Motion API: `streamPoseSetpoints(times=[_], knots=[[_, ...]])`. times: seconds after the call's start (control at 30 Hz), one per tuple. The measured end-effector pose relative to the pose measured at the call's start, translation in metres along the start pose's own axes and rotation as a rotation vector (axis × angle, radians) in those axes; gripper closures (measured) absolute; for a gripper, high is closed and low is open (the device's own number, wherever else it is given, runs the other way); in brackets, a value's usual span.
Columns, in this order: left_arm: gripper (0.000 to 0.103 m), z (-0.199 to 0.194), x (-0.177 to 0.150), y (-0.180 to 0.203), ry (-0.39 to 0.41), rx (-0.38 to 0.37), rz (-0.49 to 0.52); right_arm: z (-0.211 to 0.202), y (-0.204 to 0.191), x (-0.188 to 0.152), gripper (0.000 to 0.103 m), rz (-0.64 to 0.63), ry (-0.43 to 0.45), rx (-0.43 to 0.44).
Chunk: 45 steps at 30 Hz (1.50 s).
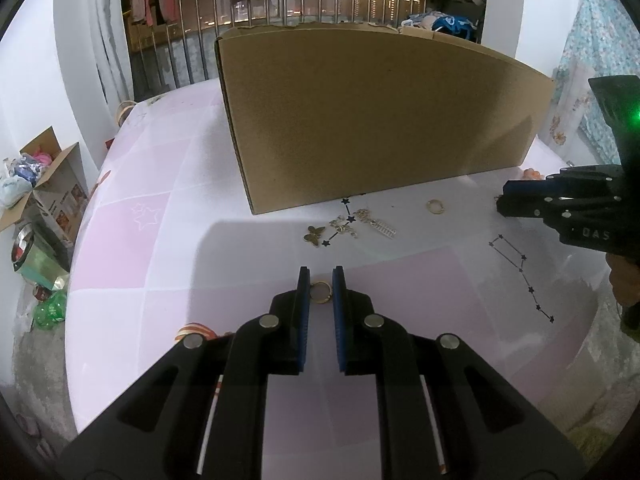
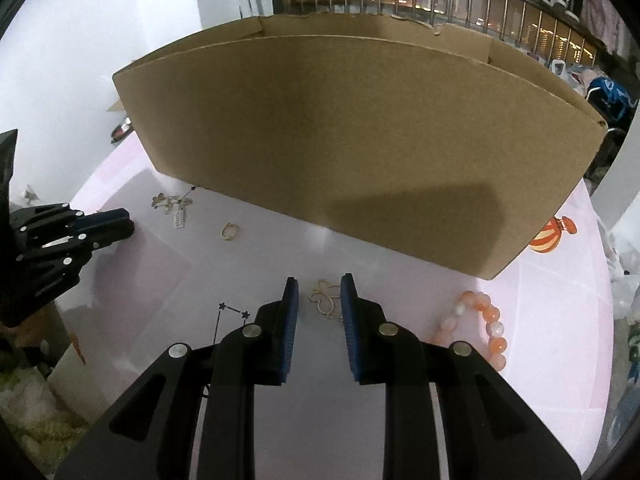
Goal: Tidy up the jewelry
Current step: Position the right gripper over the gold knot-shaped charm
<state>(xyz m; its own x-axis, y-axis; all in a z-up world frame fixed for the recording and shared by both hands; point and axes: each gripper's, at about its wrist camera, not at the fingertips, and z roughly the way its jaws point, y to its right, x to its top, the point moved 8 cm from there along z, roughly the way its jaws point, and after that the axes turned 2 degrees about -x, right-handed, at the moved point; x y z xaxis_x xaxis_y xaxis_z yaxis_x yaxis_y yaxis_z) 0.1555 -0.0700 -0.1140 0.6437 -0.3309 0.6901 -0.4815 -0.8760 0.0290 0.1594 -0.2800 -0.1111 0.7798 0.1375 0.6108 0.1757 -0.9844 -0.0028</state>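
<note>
A gold ring (image 1: 320,292) lies on the pink tablecloth between the blue pads of my left gripper (image 1: 321,280), whose jaws stand narrowly apart around it. My right gripper (image 2: 319,290) is open, its jaws astride a thin gold outline pendant (image 2: 325,299). Beyond the left gripper lie a gold butterfly charm (image 1: 313,235), a tangle of small charms (image 1: 362,224) and another gold ring (image 1: 435,206). That ring (image 2: 229,231) and the charms (image 2: 173,205) also show in the right wrist view. An orange bead bracelet (image 2: 486,326) lies right of my right gripper.
A large open cardboard box (image 1: 368,120) stands on the table just behind the jewelry, also in the right wrist view (image 2: 360,140). Each gripper shows in the other's view: right (image 1: 560,208), left (image 2: 72,236). Boxes and clutter (image 1: 44,200) sit on the floor left.
</note>
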Motion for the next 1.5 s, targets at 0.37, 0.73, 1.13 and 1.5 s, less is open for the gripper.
streamPoseSetpoints(times=[0.37,0.73,1.13,1.5], knots=[[0.093,-0.002,-0.004,0.001,0.020,-0.004,-0.002,0.001,-0.018,0.002,0.099,-0.023,-0.014,-0.031],[0.093,-0.004,-0.004,0.000,0.034,-0.015,-0.006,-0.009,-0.039,-0.010,0.099,0.013,-0.033,0.030],[0.093,-0.005,-0.004,0.002,0.033,-0.016,-0.001,-0.037,-0.040,-0.018,0.079,0.037,-0.006,0.065],[0.093,-0.004,-0.004,0.003,0.031,-0.015,-0.007,-0.020,-0.031,-0.023,0.077,0.098,-0.041,0.126]])
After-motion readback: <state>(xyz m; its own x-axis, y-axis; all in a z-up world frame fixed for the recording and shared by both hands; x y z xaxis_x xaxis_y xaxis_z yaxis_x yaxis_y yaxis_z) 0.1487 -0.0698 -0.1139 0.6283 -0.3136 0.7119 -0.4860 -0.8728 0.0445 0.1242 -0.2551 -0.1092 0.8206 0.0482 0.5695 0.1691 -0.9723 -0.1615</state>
